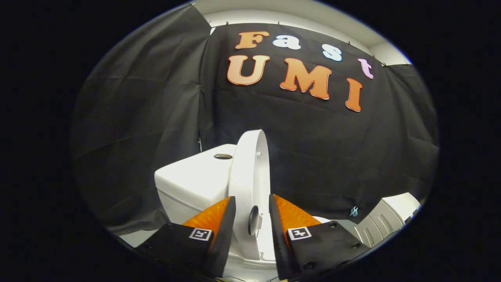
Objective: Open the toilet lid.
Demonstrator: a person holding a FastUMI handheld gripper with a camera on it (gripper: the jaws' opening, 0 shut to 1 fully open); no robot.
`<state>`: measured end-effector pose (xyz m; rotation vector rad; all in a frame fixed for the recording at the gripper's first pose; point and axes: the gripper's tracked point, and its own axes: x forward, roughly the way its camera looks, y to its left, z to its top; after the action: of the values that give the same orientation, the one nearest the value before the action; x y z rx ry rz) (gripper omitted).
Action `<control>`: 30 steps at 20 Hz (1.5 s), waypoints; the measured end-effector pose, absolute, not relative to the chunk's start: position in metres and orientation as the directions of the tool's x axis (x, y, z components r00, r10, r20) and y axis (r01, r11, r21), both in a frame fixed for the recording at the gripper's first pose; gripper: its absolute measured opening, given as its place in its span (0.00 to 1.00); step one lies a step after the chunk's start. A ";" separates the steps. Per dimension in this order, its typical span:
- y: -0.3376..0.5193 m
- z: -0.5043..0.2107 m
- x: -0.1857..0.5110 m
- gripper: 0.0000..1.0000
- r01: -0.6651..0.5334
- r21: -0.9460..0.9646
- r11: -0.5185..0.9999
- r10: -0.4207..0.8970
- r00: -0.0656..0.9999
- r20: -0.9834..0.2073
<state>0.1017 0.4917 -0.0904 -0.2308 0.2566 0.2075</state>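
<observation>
Black cloth is hanging as the booth's wall behind a white toilet. The gripper is holding its fingers spread, and the toilet lid is standing upright, edge-on, in the gap between them; whether either finger is touching it, I cannot tell. Just beyond the lid, the tank is sitting with its flush button on top. A pale ribbed object is lying off to the right.

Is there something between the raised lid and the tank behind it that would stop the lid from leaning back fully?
Nothing visible does. The lid stands nearly upright between the fingers of the gripper, which look apart and not pressing it. The tank lies just behind it, with only a button flush in its top. The gap between them looks clear.
</observation>
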 end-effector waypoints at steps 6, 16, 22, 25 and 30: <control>0.455 -0.038 0.109 0.95 -0.263 -0.180 0.948 0.223 0.951 -0.213; 0.276 0.049 0.095 0.95 -0.211 -0.028 0.977 0.206 0.972 -0.116; 0.138 0.059 0.075 0.95 -0.090 -0.074 0.993 0.085 0.994 -0.070; 0.100 0.040 0.053 0.95 -0.099 -0.064 0.993 0.092 0.990 -0.111; 0.019 0.025 0.035 0.95 -0.003 0.037 0.999 0.007 0.992 -0.127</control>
<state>0.0351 0.0190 0.0250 0.0364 0.1274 0.0049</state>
